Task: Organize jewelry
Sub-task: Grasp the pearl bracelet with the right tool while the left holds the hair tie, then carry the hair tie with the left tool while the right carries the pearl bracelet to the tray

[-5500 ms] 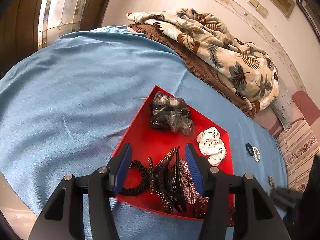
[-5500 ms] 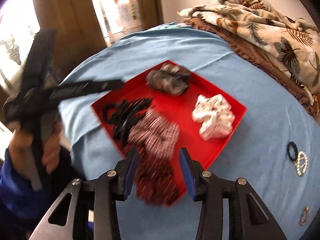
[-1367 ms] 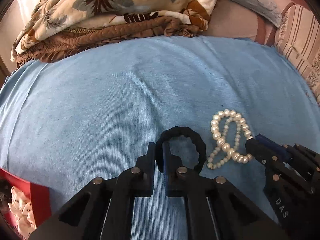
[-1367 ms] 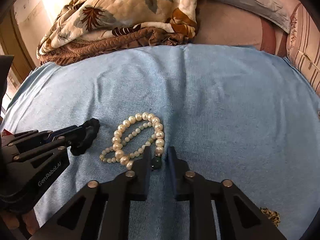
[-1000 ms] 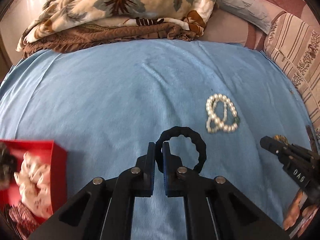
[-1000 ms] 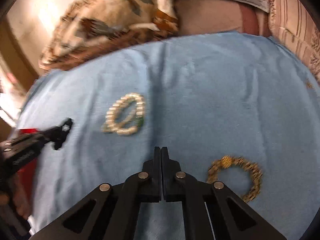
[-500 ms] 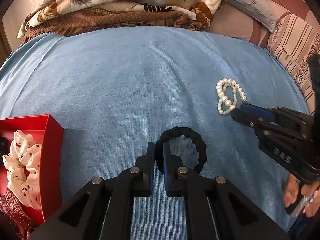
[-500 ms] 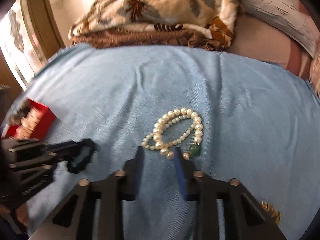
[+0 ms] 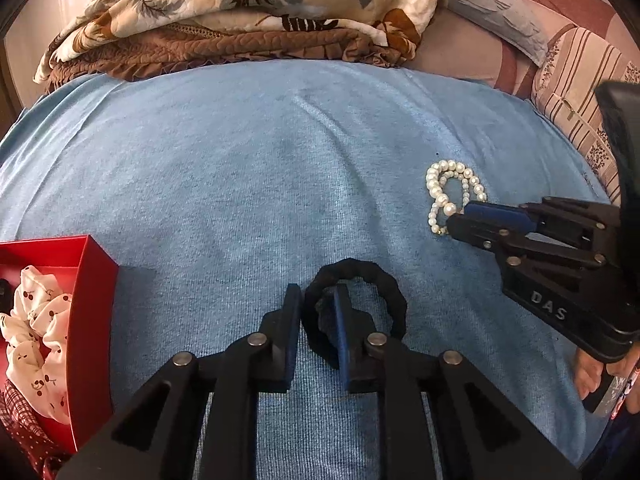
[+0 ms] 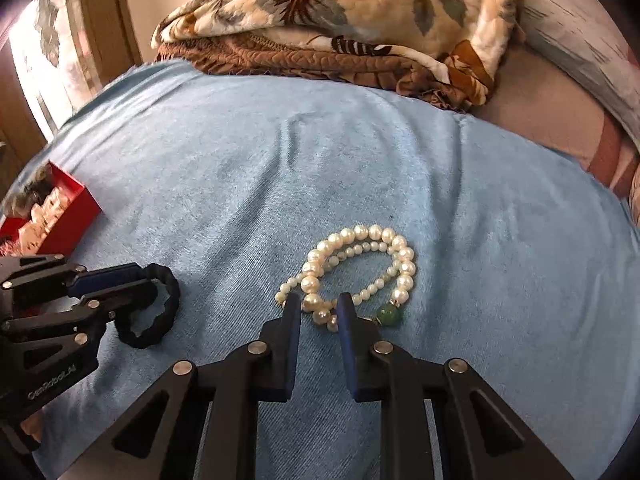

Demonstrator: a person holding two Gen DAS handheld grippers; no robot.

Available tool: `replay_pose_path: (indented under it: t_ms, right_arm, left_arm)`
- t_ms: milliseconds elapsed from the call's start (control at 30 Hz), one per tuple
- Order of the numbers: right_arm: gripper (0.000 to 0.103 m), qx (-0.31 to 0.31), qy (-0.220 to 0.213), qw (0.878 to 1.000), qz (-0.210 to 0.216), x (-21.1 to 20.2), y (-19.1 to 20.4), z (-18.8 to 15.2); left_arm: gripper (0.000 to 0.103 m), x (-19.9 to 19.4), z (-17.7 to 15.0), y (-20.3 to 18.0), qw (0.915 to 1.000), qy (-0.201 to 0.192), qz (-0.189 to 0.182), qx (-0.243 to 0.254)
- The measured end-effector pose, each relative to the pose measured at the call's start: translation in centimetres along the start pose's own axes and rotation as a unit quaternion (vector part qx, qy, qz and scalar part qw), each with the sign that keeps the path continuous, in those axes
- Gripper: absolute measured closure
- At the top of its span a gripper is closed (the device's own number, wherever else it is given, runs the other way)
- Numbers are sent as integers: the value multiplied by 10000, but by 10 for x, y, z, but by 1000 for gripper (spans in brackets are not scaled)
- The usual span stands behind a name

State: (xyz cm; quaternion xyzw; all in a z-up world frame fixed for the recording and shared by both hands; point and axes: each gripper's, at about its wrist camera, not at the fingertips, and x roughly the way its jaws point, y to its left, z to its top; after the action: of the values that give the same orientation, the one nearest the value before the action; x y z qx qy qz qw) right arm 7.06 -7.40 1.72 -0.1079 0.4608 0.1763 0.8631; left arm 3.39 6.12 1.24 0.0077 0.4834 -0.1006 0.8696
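Our left gripper [image 9: 316,304] had just been loosening around the black hair tie [image 9: 362,284] – band between unclenched jaws, right of the red box [image 9: 94,280]. Our right gripper [image 10: 318,312] stood slack, straddling the pearl bracelet [image 10: 360,268] further right.

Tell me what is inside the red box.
In the red box lies a white scrunchie with small cherries, with dark red checked fabric below it. The rest is outside the picture.

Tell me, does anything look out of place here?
Yes: the pearl bracelet and the black hair ring are out on the blue cloth, well apart from the red tray where the scrunchies are gathered.
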Motion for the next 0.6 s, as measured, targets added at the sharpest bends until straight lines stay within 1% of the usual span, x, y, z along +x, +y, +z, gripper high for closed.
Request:
replay_pose_path:
  t_ms: [67,133,167,200,300,400,600]
  right_arm:
    - [85,-11,116,9999,32,5,1,4]
    - [90,-62,199,9998,58,7,2,7]
    - [90,-15,221,9997,70,7,2,8]
    - [92,98,205,9996,137,5,-1,9]
    - [92,558,-10,9981,243,-9,-11,7]
    - [92,1004,-304,9938,369,-35,-21,-1]
    - [92,1447,-684,9838,805,-90,-23,-18]
  left_arm:
    - [88,0,0,-1,10000,-21,18,29]
    - [89,0,-1,-3,9999,-48,65,110]
    - [97,-1,0,-4,9998,-69,99,157]
    - [97,-3,0,-3,9998,-69,76,145]
    - [97,-12,-1,1,9999,-53,-152,-21]
    - [97,-31,-4,1,9996,-164,-226,-45]
    - [97,-80,-13,2,9980,-447,-426,-91]
